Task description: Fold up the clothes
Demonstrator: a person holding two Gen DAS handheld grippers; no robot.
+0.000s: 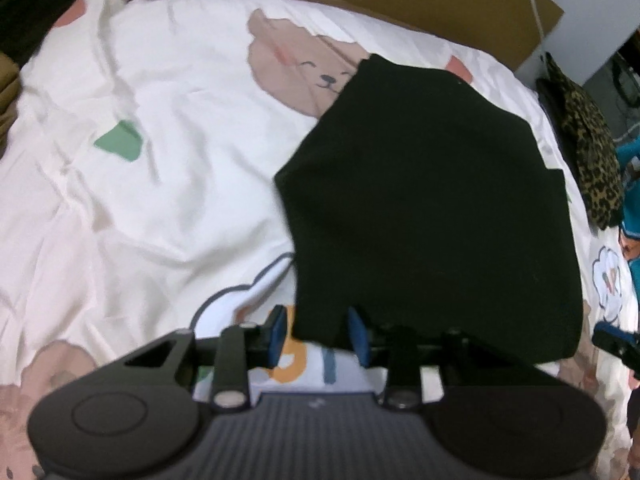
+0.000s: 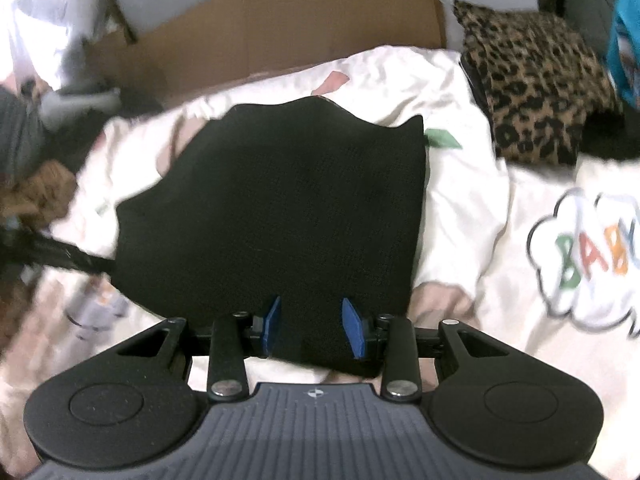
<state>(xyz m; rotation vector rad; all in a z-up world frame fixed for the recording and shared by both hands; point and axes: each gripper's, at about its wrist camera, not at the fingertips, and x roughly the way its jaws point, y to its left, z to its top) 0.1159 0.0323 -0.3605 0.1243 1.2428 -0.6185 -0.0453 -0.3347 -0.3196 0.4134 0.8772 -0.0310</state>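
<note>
Black knitted garment lies spread on the white cartoon-print bed cover, filling the right half of the left wrist frame. Left tongs pinch its near lower-left corner between blue pads. Right tongs likewise grip the near edge, bottom centre. Leopard-print cushion sits upper right.

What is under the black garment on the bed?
The black garment lies on the white cartoon-print bedcover. It covers part of a bear print; whatever else is under it cannot be seen.
</note>
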